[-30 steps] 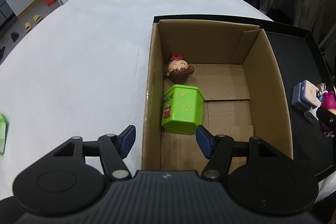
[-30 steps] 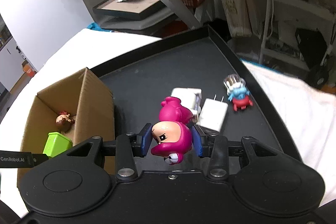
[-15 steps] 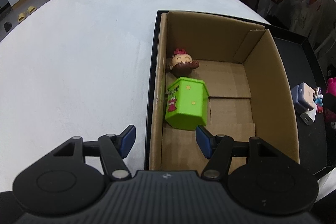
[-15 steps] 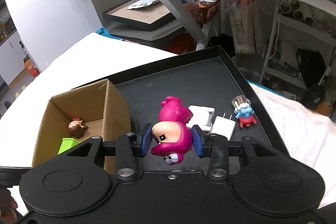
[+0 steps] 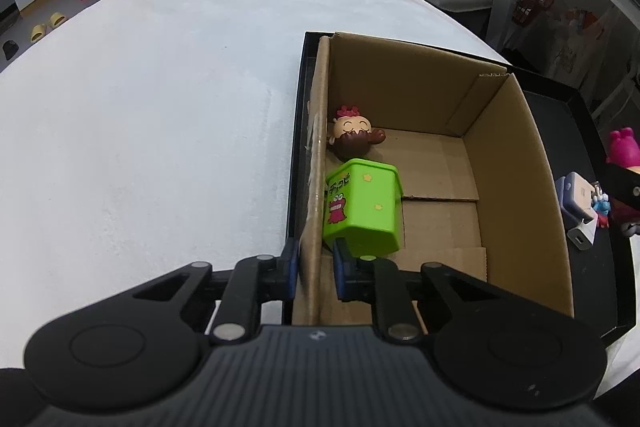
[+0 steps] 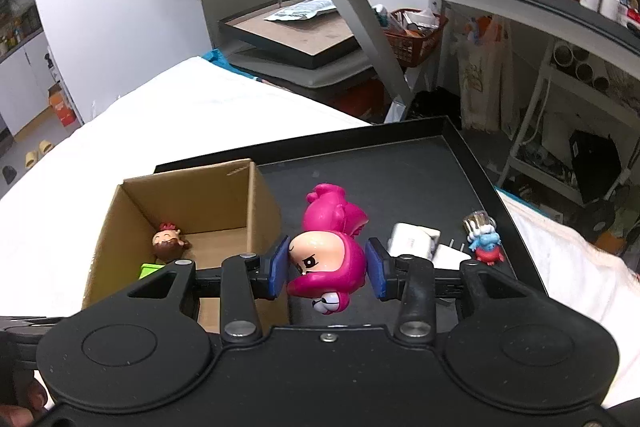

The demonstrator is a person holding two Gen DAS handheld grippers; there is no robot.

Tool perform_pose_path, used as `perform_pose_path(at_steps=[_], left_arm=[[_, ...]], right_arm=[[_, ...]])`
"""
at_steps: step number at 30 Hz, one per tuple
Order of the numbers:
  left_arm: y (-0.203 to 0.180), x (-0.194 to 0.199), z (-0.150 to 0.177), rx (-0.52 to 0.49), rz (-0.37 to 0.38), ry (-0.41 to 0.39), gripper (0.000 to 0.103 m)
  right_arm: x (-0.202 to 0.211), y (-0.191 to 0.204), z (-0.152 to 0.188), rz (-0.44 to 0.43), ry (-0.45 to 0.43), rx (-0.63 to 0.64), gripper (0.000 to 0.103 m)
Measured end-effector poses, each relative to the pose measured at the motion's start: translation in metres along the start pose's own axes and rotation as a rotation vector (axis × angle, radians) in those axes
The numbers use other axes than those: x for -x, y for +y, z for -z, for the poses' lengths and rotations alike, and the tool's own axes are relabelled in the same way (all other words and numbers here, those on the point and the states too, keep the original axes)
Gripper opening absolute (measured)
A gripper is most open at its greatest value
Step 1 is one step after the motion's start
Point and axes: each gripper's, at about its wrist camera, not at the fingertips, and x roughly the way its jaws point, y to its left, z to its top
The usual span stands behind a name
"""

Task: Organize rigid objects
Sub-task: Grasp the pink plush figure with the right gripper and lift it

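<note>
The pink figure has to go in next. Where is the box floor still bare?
Inside the cardboard box, the floor right of the green container and doll head is bare, up to the right wall. The left wall is crowded: both toys sit there, and the left gripper pinches that wall.

Magenta figure (image 6: pixel 332 251), lime-green box (image 5: pixel 362 207) with yellow stars, brown carton (image 5: pixel 516 163).
</note>
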Motion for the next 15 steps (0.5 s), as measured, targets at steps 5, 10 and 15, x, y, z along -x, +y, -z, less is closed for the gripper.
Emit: perform_pose_path(at_steps=[5, 10, 15], left_arm=[[0.007, 0.000, 0.000, 0.017, 0.028, -0.002, 0.016], [0.013, 0.001, 0.001, 0.036, 0.059, -0.005, 0.015], [0.020, 0.003, 0.002, 0.053, 0.091, -0.007, 0.015]], right_arm=[[0.001, 0.020, -0.002, -0.011, 0.010, 0.049, 0.040], [0.002, 0.042, -0.005, -0.026, 0.019, 0.113, 0.040], [-0.002, 0.066, -0.007, -0.035, 0.031, 0.181, 0.040]])
